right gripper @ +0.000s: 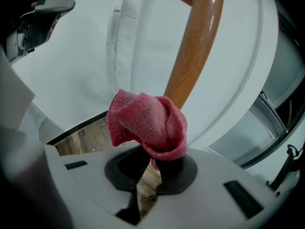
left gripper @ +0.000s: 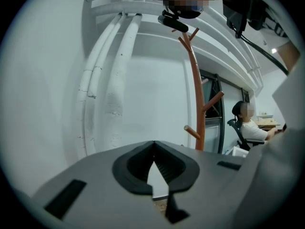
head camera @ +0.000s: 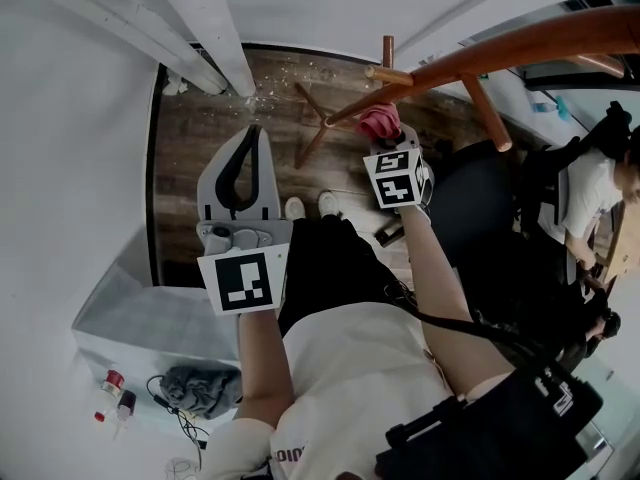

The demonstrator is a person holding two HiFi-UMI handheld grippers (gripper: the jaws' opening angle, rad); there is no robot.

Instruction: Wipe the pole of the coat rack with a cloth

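— Cloth [right gripper: 147, 123] first: where have you got it?

— Pink cloth, bunched into a loose ball. My right gripper [right gripper: 151, 163] is clamped on its lower edge, with the fabric pinched between the two black pads. It sits right in front of the pole [right gripper: 190, 56], and the orange-brown wood rises from behind the bundle. I can't tell whether the cloth is actually pressing on the wood.

— Which stretch of the pole is that?

— The low end! In the head view the cloth is below the pegs [head camera: 487, 113] that branch off the pole and close to the splayed feet [head camera: 315, 118] at its base. Those feet stand on the dark wooden floor [head camera: 200, 128].

— And your other hand?

— My left gripper [head camera: 256, 133] is out to the left of the pole, well apart from it. Its jaws are together at the tips with nothing between them. In the left gripper view the pole stands beyond those tips and a little to the right, upright, with short pegs angling off both sides.

— What else is around the pole?

— White pipes [left gripper: 119, 70] run up the wall to the left of the pole. To its right and further back, a person [left gripper: 250, 128] sits in a chair. My own shoes [head camera: 308, 208] are on the floor just short of the pole's feet, on my side. My right arm reaches straight out toward the pole, and the marker cube faces up at the head camera.
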